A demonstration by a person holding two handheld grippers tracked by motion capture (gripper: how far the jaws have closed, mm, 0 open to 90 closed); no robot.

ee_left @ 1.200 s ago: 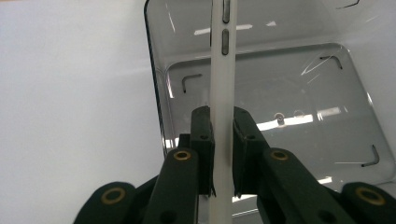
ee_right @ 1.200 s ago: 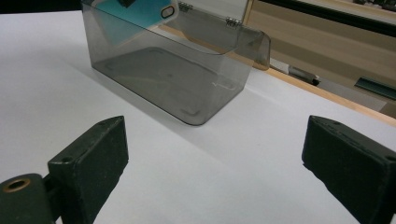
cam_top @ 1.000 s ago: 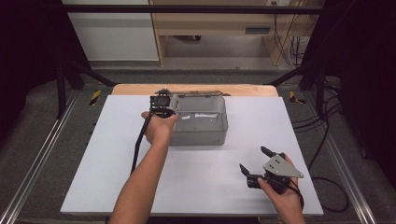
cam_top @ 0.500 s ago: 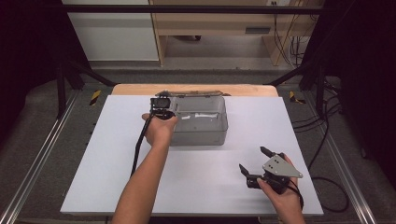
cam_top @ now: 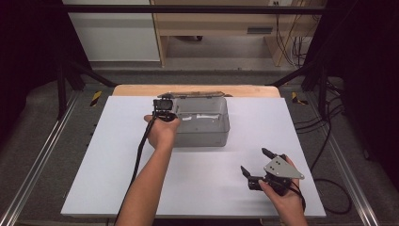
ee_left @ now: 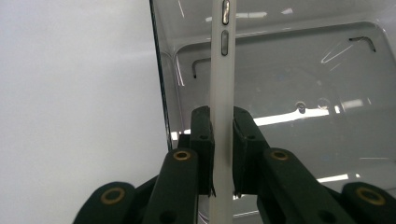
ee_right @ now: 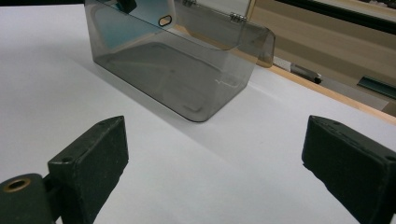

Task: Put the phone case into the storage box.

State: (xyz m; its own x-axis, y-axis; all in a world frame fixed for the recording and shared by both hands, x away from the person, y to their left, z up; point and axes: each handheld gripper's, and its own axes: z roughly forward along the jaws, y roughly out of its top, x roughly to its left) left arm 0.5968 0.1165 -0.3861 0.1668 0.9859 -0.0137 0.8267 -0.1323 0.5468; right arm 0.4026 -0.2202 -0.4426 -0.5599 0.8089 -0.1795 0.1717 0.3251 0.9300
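A smoky clear plastic box (cam_top: 207, 134) stands at the back middle of the white table, its hinged lid (ee_right: 224, 32) swung open toward the far side. My left gripper (cam_top: 164, 106) hovers over the box's left end, shut on a slim white phone (ee_left: 222, 70) held edge-on, side buttons showing. In the left gripper view the box's bare floor (ee_left: 303, 79) lies beneath the phone. The right gripper view shows the phone's face (ee_right: 135, 25) through the box (ee_right: 187, 79) wall. My right gripper (cam_top: 254, 160) rests near the front right, open and holding nothing (ee_right: 215, 154).
The white tabletop (cam_top: 117, 155) has bare room left of and in front of the box. A wooden board (cam_top: 141, 89) runs along the far edge. Cables (cam_top: 329, 141) trail off the right side, and metal rails (cam_top: 37, 169) flank the table.
The left gripper with the phone has sunk very slightly over the box's left end. The right gripper has stayed put.
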